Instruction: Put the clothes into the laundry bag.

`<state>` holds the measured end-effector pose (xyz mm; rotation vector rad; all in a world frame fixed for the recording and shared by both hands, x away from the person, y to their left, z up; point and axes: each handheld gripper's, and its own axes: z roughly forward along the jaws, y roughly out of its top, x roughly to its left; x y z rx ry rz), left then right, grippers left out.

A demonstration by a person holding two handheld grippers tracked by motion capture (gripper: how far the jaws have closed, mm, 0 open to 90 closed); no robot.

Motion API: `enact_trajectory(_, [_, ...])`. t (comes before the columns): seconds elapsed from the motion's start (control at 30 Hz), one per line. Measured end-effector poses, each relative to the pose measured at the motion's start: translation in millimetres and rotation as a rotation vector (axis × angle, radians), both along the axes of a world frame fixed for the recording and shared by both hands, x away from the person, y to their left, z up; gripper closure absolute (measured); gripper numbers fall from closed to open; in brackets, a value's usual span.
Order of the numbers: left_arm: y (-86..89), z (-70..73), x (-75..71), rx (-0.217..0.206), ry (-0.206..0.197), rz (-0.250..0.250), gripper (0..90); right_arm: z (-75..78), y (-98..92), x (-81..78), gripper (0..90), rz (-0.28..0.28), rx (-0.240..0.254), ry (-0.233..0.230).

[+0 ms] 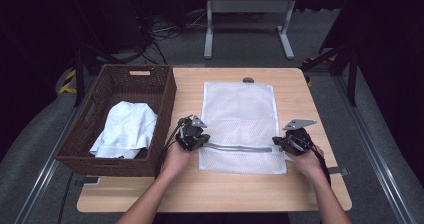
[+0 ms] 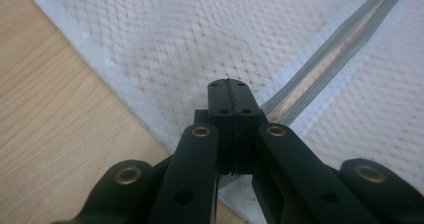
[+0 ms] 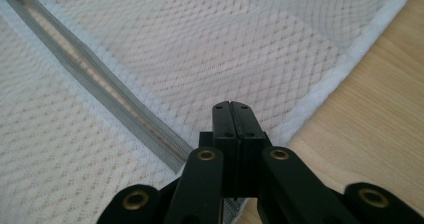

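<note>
High view: white mesh laundry bag [image 1: 239,126] lies flat mid-surface, long axis running 12 to 6 o'clock, grey zipper [image 1: 240,148] crossing it near the 6 o'clock end. Left gripper [image 1: 196,138] sits at the bag's 9 o'clock edge, at the zipper's end; right gripper [image 1: 286,142] at the 3 o'clock edge, at the other zipper end. Zipper line bulges up a bit between them.

Left gripper view: jaws together, tips over the mesh bag [image 2: 190,49] just beside the zipper [image 2: 330,54], which runs off toward 1 o'clock. Whether mesh is pinched between the tips, cannot tell. Bare wooden surface [image 2: 55,114] at 9 o'clock.

Right gripper view: jaws together, tips over the mesh [image 3: 225,44] near the hemmed edge, zipper [image 3: 100,89] running off toward 10 o'clock. Pinch on fabric not visible either.

Brown wicker basket [image 1: 161,109] stands at 9 o'clock of the bag, well apart from it, with a crumpled white cloth [image 1: 126,130] inside. Small dark round object [image 1: 248,80] at the bag's 12 o'clock end.
</note>
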<state>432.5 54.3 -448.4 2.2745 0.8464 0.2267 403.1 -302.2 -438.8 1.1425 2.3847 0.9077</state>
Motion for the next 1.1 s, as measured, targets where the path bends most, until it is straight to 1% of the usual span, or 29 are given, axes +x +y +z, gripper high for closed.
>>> enact_trajectory(0.1, [-0.5, -3.4, 0.9, 0.021, 0.005, -0.003, 90.0, -4.8, 0.8, 0.3, 90.0, 0.008, -0.024, 0.016])
enact_trajectory(0.13, [-0.5, -4.9, 0.8, 0.026, 0.008, -0.006, 90.0, -5.8, 0.9, 0.5, 90.0, 0.007, -0.03, 0.014])
enact_trajectory(0.2, [-0.6, -7.2, 0.6, 0.038, 0.021, -0.01, 89.9, -8.1, 1.1, 0.7, 90.0, 0.012, -0.043, 0.024])
enact_trajectory(0.3, [-0.6, -7.9, 0.8, 0.044, 0.025, -0.014, 89.9, -9.2, 2.1, 0.8, 90.0, 0.018, -0.057, 0.028])
enact_trajectory(0.43, [-0.2, -8.7, 1.5, 0.039, 0.028, -0.027, 89.9, -9.5, 2.6, 0.7, 90.0, 0.02, -0.064, 0.032])
enact_trajectory(0.57, [0.9, -8.8, 1.8, 0.031, 0.043, -0.034, 89.9, -10.2, 2.4, 0.8, 90.0, 0.022, -0.069, 0.038])
enact_trajectory(0.67, [0.3, -9.3, 1.8, 0.019, 0.058, -0.052, 89.9, -9.9, 2.6, -0.1, 90.0, 0.018, -0.077, 0.037])
enact_trajectory(0.7, [-0.4, -9.2, 1.6, 0.018, 0.062, -0.055, 89.9, -9.6, 1.4, -0.4, 90.0, 0.027, -0.084, 0.037])
enact_trajectory(0.77, [-1.3, -9.5, 1.7, 0.014, 0.064, -0.063, 89.9, -9.5, 0.5, -0.6, 90.0, 0.023, -0.083, 0.039])
enact_trajectory(0.8, [-2.7, -9.6, 1.3, 0.009, 0.071, -0.065, 89.9, -9.4, -0.7, -0.8, 90.0, 0.019, -0.085, 0.038])
enact_trajectory(0.93, [-8.8, -9.6, 0.7, 0.008, 0.072, -0.088, 89.9, -8.9, -8.6, -2.8, 90.0, 0.005, -0.088, 0.041])
enact_trajectory(0.97, [-11.3, -9.5, 0.5, 0.002, 0.086, -0.105, 89.9, -8.8, -10.2, -3.3, 90.0, -0.001, -0.091, 0.04])
enact_trajectory(1.1, [-16.2, -8.8, 1.2, 0.006, 0.094, -0.123, 89.9, -8.3, -15.5, -5.1, 90.0, -0.007, -0.092, 0.046])
